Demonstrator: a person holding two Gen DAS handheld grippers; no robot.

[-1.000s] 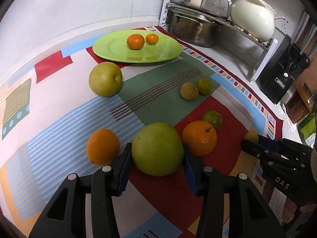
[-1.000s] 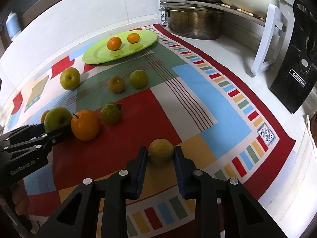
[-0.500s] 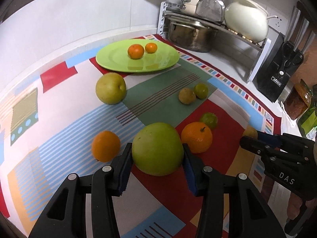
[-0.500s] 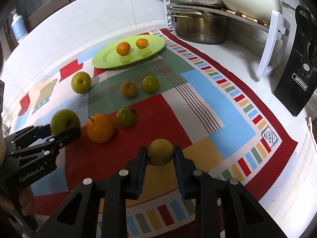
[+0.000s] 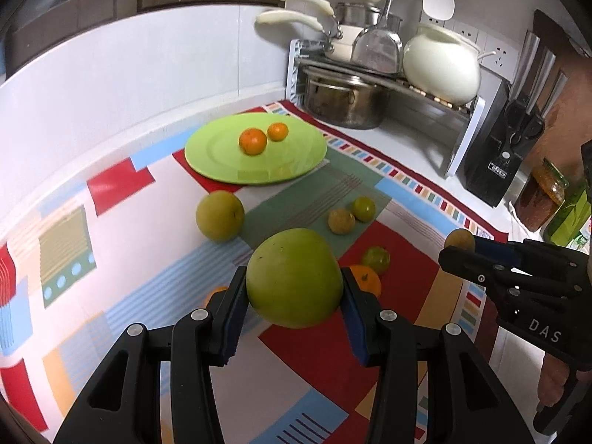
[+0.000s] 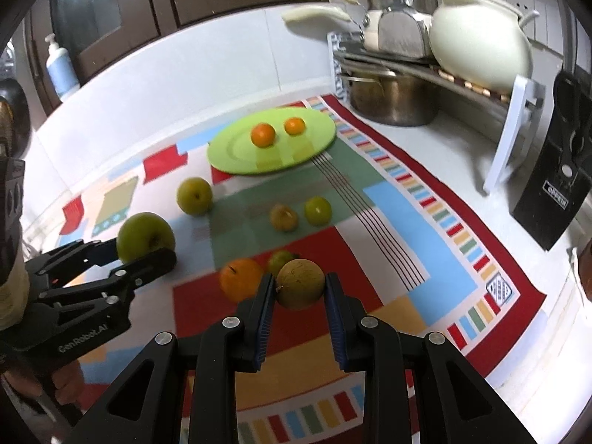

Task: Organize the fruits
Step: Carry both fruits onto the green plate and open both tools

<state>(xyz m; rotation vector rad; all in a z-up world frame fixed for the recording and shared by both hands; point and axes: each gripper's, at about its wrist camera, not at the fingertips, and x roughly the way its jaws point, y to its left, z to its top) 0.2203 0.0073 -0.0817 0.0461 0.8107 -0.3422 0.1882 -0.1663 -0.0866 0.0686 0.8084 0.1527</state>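
Two fruits have left the cloth in the last second: before, the big green apple (image 5: 294, 277) and the small brown-yellow fruit (image 6: 300, 283) sat on the patterned cloth (image 5: 111, 266) between the jaws, and now both hang above it, low in the centre of their own views. The left gripper (image 5: 292, 318) is clenched on the apple and the right gripper (image 6: 299, 310) is clenched on the small fruit; neither grip has changed in width, only the height. I judge that the picking step is done for both hands and that the carrying is next, probably toward the green plate (image 5: 222, 170) in the upper middle of the frame. Counted in the right wrist view: two small oranges (image 6: 263, 134) lie on the plate; on the cloth there are one yellow-green pear-like fruit (image 6: 194, 196) left of centre, one brownish fruit (image 6: 283, 217) and one green one (image 6: 318, 211) side by side in the middle, and one big orange (image 6: 240, 284) with one small green fruit (image 6: 281, 261) just behind it, low in the frame. In the left wrist view one more orange (image 5: 216, 293) shows partly behind the left jaw. That makes six fruits on the cloth, two held, two on the plate.
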